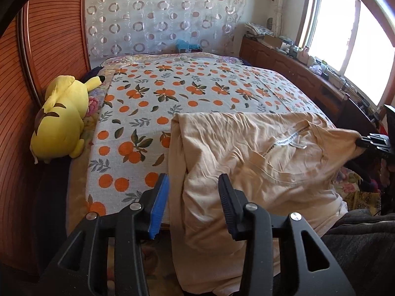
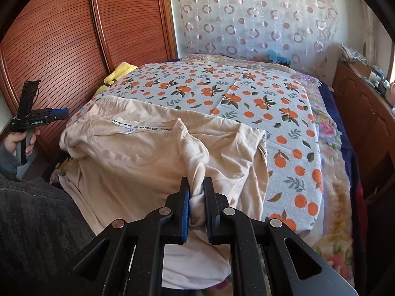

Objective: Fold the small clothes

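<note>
The cream T-shirt [image 2: 138, 157] lies crumpled on the near part of the bed, over the orange-print bedspread [image 2: 246, 91], its printed neck tape [image 2: 138, 126] facing up and its lower part hanging off the near edge toward me. I have one bunched corner of it pinched in my right gripper [image 2: 196, 203]: the pads are clamped on a twisted rope of fabric, which shows plainly in the right wrist view. My left gripper [image 1: 195, 206] stands with its jaws apart and nothing between them, hovering just over the shirt's left edge; from the other camera it sits off to the side of the bed, clear of the cloth.

I judge the step in hand to be spreading the shirt flat before any fold. To do it well I would take the opposite shoulder or hem corner with the free left gripper, pinching a single layer rather than a wad. Then I would draw both hands apart until the wrinkles go, and lay the shirt fully onto the bedspread so that no part dangles. The right grip is bunched, so it may need re-taking nearer the true corner; otherwise the fold line will come out skewed.

The yellow plush toy [image 1: 61, 120] by the wooden headboard [image 1: 56, 34] is well apart and no obstacle.
</note>
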The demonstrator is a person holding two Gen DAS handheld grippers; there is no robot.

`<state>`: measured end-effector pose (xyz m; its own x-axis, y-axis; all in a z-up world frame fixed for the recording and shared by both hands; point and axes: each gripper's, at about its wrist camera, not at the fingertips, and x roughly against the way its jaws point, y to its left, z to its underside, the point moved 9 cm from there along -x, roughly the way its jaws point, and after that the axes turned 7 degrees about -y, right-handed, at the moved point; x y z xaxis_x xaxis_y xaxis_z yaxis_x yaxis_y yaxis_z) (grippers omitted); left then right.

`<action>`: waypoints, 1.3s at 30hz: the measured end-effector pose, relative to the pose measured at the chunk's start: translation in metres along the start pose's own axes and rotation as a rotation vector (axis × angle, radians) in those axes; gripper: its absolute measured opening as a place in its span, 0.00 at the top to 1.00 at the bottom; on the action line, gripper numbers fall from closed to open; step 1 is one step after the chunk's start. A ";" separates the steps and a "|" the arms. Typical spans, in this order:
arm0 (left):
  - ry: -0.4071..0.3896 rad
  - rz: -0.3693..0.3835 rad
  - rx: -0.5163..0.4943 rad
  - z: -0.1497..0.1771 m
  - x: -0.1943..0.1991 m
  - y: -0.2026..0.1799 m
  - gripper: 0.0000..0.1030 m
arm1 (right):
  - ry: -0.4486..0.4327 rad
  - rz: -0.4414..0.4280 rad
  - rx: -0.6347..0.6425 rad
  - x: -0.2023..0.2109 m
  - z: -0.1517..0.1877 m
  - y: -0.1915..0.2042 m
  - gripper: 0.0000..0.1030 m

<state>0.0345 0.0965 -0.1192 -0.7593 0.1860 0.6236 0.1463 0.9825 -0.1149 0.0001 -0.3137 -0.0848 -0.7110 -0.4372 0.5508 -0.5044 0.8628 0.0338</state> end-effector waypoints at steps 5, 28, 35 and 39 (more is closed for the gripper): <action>-0.019 -0.020 0.032 -0.015 -0.014 0.009 0.58 | -0.016 0.036 0.005 0.006 0.001 -0.010 0.79; 0.114 -0.043 0.004 -0.039 -0.130 0.019 0.25 | -0.076 0.127 -0.056 -0.097 -0.043 -0.056 0.54; 0.062 -0.027 0.016 -0.041 -0.132 0.020 0.24 | -0.051 0.140 -0.076 -0.126 -0.043 -0.064 0.36; 0.027 -0.027 0.008 -0.042 -0.133 0.020 0.23 | -0.030 0.158 -0.083 -0.137 -0.038 -0.070 0.36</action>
<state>0.1649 0.0912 -0.1717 -0.7455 0.1598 0.6471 0.1209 0.9871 -0.1046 0.1512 -0.3051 -0.1310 -0.7932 -0.3006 0.5295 -0.3435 0.9390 0.0185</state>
